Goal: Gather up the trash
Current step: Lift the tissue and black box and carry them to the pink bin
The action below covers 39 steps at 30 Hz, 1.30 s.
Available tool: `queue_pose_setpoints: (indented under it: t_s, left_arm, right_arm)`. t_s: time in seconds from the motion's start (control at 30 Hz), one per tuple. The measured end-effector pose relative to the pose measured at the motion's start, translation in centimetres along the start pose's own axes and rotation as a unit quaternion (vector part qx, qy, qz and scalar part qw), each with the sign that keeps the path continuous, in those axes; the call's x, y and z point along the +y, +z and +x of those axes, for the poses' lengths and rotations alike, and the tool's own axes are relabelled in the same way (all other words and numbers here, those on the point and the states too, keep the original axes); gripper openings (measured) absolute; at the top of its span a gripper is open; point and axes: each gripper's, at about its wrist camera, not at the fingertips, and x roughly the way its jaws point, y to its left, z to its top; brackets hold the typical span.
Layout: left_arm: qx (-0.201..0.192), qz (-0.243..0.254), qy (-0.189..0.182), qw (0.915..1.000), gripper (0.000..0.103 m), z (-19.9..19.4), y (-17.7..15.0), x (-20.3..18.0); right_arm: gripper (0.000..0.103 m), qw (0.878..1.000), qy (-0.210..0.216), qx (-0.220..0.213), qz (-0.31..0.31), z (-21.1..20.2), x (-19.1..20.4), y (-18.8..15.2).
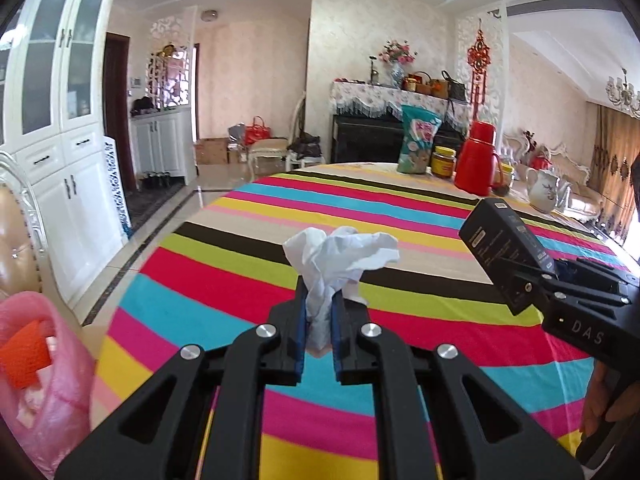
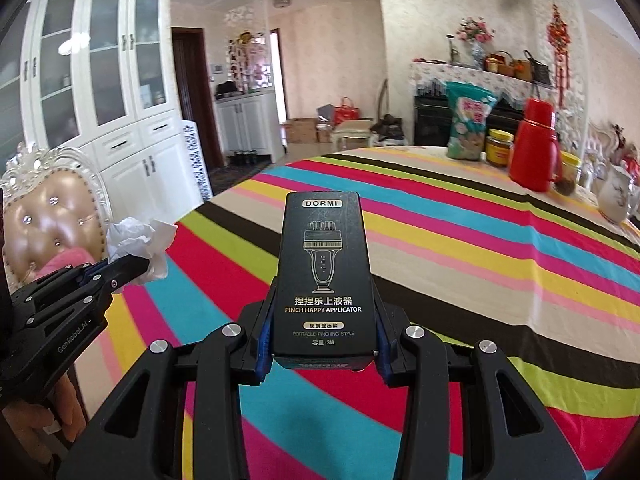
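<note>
You've got both pieces lifted over the striped tablecloth (image 1: 248, 216): left gripper (image 1: 319, 312) pinching the crumpled white tissue (image 1: 340, 256), right gripper (image 2: 322, 344) clamping the black cardboard box (image 2: 325, 272). Next, I'd guess, swing left and drop into the pink plastic bag (image 1: 60, 384).

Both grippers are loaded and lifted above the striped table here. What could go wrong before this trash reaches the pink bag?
The crumpled tissue is pinched only at its lower end by the left gripper, so it could slip free. The black box juts well beyond the right gripper and may tilt. The pink bag sags, so a drop could miss.
</note>
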Motion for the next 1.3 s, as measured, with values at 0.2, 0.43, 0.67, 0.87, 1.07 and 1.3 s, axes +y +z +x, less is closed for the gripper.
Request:
queue_pose_setpoints:
  t_s: [0.2,0.43,0.67,0.87,1.07,1.3]
  left_arm:
    - [-0.011,-0.001,0.011,0.9999,0.010,-2.8,-0.5,2.5]
    - [-0.038,-0.004,0.026,0.9989,0.010,-6.5,-1.9,4.2]
    - [-0.048,-0.024,0.025,0.9982,0.011,-9.1,-3.3,5.8]
    - [-0.049,-0.022,0.050,0.9973,0.012,-10.9,-4.7,8.1]
    - [-0.055,-0.043,0.081,0.9943,0.012,-13.3,-6.1,12.1]
    - [-0.055,-0.070,0.116,0.9893,0.013,-16.5,-7.8,17.9]
  right_arm:
    - [0.039,1.000,0.018,0.009,0.010,0.0,1.3,0.1]
    - [0.039,0.999,0.030,0.014,0.008,-1.3,3.4,-1.4]
    - [0.039,0.998,0.049,0.000,-0.031,-2.8,8.0,-2.9]
    - [0.039,0.995,0.078,-0.016,-0.065,-3.2,12.4,-2.7]
    - [0.039,0.987,0.125,-0.010,-0.104,-2.7,17.8,-2.6]
    - [0.039,0.973,0.186,-0.010,-0.140,-1.4,23.8,-2.1]
